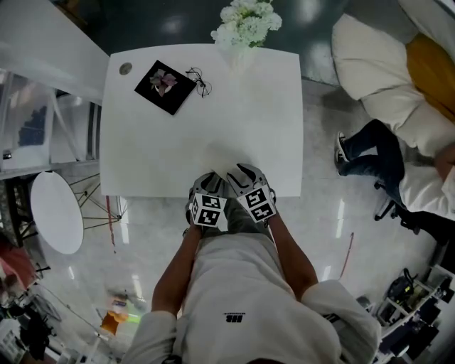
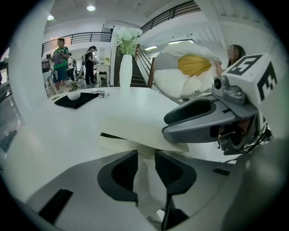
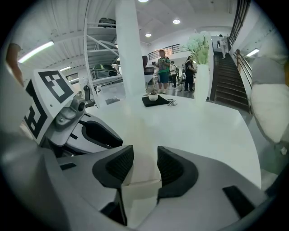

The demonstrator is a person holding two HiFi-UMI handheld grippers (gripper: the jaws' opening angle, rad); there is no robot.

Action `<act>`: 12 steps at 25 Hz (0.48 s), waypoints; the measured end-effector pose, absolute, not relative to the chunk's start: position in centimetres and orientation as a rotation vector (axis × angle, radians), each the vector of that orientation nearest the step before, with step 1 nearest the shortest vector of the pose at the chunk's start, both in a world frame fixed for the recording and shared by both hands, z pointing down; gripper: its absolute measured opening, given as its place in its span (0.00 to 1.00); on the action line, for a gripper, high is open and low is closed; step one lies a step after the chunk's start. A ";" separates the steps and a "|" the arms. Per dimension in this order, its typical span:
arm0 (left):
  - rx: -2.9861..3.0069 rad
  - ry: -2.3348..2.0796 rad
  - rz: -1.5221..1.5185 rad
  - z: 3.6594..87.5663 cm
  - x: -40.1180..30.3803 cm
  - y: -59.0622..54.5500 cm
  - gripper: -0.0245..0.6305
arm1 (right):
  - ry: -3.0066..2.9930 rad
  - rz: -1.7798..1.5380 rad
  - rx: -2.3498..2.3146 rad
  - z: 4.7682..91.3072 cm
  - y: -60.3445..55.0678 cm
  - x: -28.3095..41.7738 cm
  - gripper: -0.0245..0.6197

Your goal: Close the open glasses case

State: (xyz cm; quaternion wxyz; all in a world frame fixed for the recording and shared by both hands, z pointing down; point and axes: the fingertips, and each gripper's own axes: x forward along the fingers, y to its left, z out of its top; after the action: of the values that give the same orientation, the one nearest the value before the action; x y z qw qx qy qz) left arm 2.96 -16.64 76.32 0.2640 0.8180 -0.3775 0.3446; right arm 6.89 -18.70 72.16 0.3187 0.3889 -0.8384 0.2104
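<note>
— Left gripper view first: what are the jaws doing?
— The left gripper (image 2: 146, 155) has its jaws drawn nearly together on a thin white flap that runs up between them, and the flap looks pinched. It belongs to the glasses case (image 2: 140, 137), a flat white folding case lying open at the centre of the frame, just ahead of the jaws. The right gripper (image 2: 203, 119) hangs over the case's right end; I cannot tell whether it touches.
— And the right gripper view?
— Its jaws stand a little apart and clamp nothing. A pale edge of the case shows low in the gap, at bottom centre.
— Where is this on the table?
— In the head view both grippers sit side by side at the near edge of the white table (image 1: 213, 121), at bottom centre. Well apart, at upper left, lie a black cloth (image 1: 165, 87) and a pair of glasses (image 1: 199, 79). White flowers (image 1: 245, 21) stand at the top edge.
— Which step is this?
— Probably the start of the fold: the case is open and the flap gripped. Next, I judge, the left gripper must swing the flap over while the right steadies the body, until the edges meet.
</note>
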 end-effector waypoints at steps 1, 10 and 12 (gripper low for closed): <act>2.209 -1.017 0.937 76.4 2.9 -16.6 0.24 | -2.202 0.551 1.020 72.2 -18.7 6.8 0.30; 2.205 -0.998 0.959 76.8 2.6 -16.1 0.27 | -2.188 0.513 1.023 73.0 -18.3 6.5 0.32; 2.206 -0.991 0.960 76.8 2.5 -16.0 0.29 | -2.191 0.496 1.028 73.1 -18.2 6.4 0.33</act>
State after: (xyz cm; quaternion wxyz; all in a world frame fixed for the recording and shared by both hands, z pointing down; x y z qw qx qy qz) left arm 2.49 -16.01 76.84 0.2665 0.8171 -0.3671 0.3557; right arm 6.45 -18.22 73.12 0.3294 0.3928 -0.8375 0.1895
